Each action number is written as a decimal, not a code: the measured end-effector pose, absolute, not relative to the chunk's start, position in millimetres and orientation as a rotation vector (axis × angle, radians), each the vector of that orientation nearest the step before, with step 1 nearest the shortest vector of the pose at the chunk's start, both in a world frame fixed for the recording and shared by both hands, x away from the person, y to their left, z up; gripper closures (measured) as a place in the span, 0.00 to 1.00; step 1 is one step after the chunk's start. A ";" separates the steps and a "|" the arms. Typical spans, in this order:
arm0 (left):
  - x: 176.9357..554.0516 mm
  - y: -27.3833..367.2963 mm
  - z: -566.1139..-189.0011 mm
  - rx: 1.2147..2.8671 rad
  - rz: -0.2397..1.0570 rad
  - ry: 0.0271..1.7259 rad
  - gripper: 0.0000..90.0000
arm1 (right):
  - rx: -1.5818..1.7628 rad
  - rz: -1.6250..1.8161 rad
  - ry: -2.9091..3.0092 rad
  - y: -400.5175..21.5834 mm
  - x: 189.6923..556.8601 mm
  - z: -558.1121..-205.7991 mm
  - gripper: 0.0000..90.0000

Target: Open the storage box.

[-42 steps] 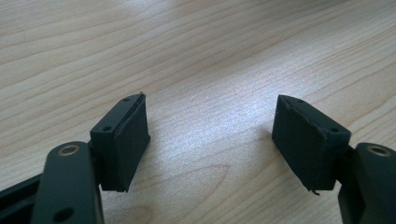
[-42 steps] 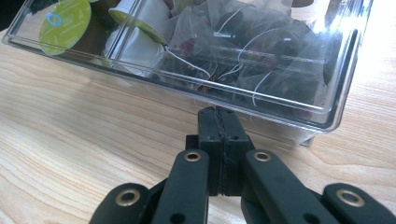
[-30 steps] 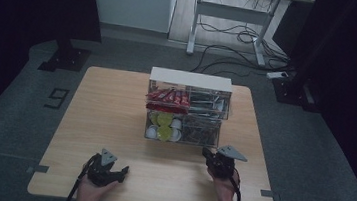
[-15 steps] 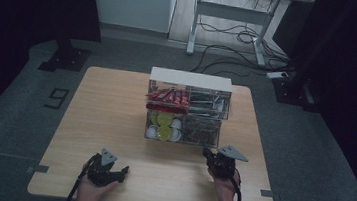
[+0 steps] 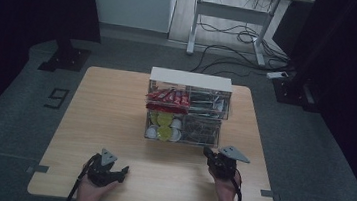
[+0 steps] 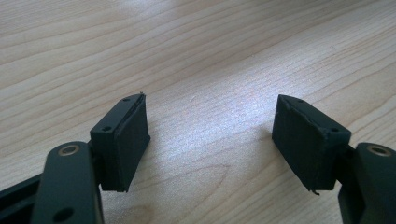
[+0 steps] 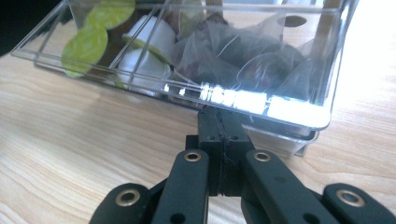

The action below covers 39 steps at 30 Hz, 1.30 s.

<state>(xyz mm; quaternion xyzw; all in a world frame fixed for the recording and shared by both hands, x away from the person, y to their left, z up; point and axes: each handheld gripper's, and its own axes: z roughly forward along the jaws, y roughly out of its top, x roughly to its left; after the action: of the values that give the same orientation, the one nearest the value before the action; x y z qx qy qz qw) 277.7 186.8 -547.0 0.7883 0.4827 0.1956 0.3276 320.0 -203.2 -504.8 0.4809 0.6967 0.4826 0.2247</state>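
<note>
the clear two-tier organiser (image 5: 187,112) sits at the table's (image 5: 109,118) centre: red sachets (image 5: 167,97) upper tier, green-lidded pods (image 7: 88,44) and probably pyramid teabags (image 7: 243,56) below. right gripper (image 7: 219,122), at 5 o'clock, clenched empty at the lower drawer (image 7: 299,112); left gripper (image 6: 210,126) released.

The right tool (image 7: 219,122) lies low over the wooden counter (image 7: 70,154), its two black jaws pressed flat together with nothing between them. Their tips sit under the front lip of a clear plastic drawer (image 7: 261,100). Inside, one compartment holds translucent tea bags (image 7: 243,56); the next holds white capsules with green lids (image 7: 88,44).
</note>
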 end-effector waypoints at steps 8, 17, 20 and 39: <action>277.7 186.8 -547.0 2.065 0.513 1.264 0.30 | 1.321 1.363 1.894 -205.8 317.6 -497.9 0.99; 277.7 186.8 -547.0 2.065 0.513 1.264 0.30 | 1.301 1.372 1.884 -203.5 317.1 -489.9 0.99; 277.7 186.7 -547.1 2.064 0.513 1.265 0.30 | 1.295 1.373 1.885 -202.1 317.2 -487.2 0.99; 277.7 186.9 -547.0 2.065 0.512 1.264 0.30 | 1.266 1.397 1.864 -196.7 326.9 -461.6 0.99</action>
<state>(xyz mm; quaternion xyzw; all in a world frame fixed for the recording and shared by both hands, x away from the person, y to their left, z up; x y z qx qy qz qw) 277.7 186.9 -547.0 0.7884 0.4828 0.1956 0.3273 326.9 -196.7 -461.6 0.4632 0.6820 0.5113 0.2426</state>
